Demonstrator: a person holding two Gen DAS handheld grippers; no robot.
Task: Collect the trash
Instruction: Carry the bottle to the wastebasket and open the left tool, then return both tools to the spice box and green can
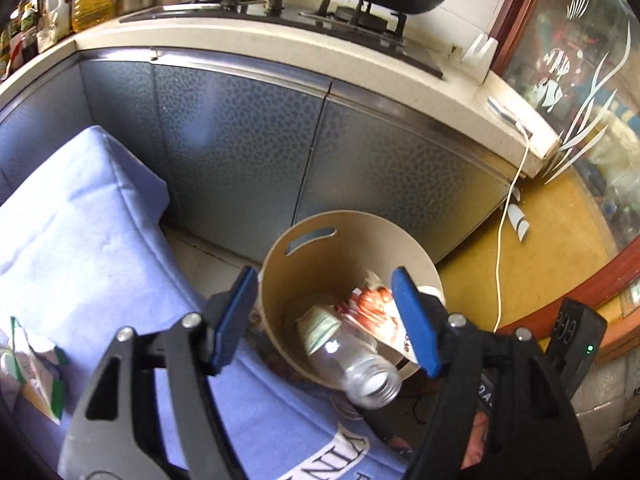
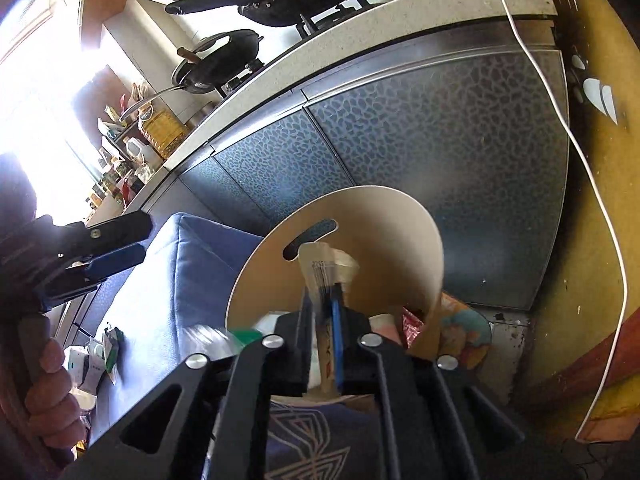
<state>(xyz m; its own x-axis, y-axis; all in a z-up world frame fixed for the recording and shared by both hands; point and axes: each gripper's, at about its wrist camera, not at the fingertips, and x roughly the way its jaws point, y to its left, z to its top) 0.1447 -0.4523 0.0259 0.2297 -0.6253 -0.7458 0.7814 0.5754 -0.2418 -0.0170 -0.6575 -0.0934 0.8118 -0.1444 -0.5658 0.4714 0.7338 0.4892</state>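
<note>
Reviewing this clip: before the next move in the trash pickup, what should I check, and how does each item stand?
1. Left gripper empty, jaws apart: ok.
2. Clear bottle fully in the bin: not ok, its open mouth pokes over the near rim.
3. Wrapper between the right gripper fingers is over the bin: ok.
4. Wrapper released: cannot tell.
5. Packets left on the blue cloth: not ok, still to collect.
</note>
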